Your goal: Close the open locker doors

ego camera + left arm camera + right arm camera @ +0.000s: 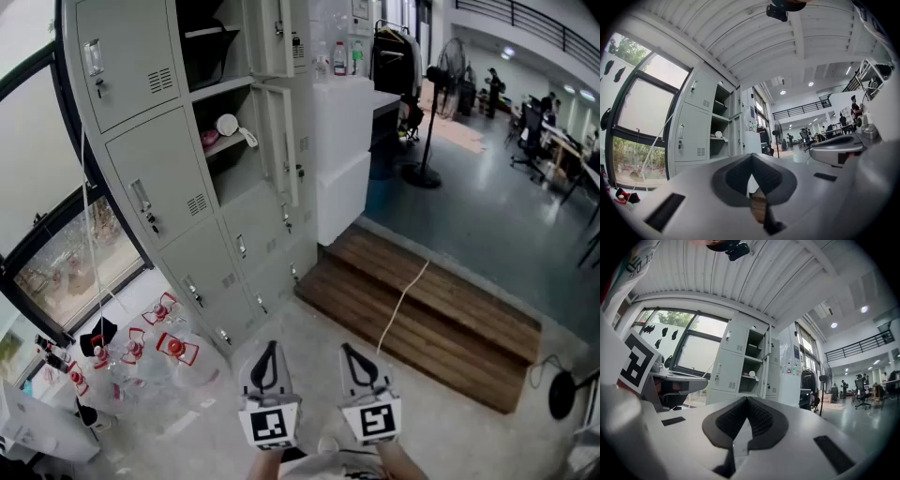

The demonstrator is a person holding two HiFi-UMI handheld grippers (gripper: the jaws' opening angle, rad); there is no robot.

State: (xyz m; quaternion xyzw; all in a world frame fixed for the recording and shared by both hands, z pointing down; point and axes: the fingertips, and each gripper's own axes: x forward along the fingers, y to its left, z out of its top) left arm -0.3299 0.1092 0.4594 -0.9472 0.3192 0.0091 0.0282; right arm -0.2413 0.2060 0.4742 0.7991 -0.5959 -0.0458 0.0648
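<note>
**Q:** At the bottom edge of the head view, what is seen?

**A:** The left gripper [269, 352] and the right gripper [352, 354] are seen side by side, held level, each with its marker cube toward the camera. Both are pointed toward the floor in front of the locker cabinet [150, 141].

**Q:** How are the jaws set?

**A:** On both grippers the jaws are pressed together at the tips. Nothing is held between them in either gripper view.

**Q:** Where are the doors placed?

**A:** Two doors are found swung out in the right column of the cabinet. The upper open door [275, 36] is set at the top and the lower open door [281, 141] directly beneath it. Both are seen nearly edge-on. The doors of the left column are shut. Behind the lower open door a shelf is exposed, on which a white round object [228, 124] is laid.

**Q:** Is either door touched?

**A:** Neither is touched; both grippers are kept well apart from the cabinet.

**Q:** What else is shown nearby?

**A:** A white unit [342, 159] is placed just beside the cabinet's right side. A wooden platform [431, 319] is laid in front of it, with a white cable [405, 298] trailed across it. Clear jugs with red handles [173, 349] are grouped on the floor at the left, below a window [66, 262].
</note>
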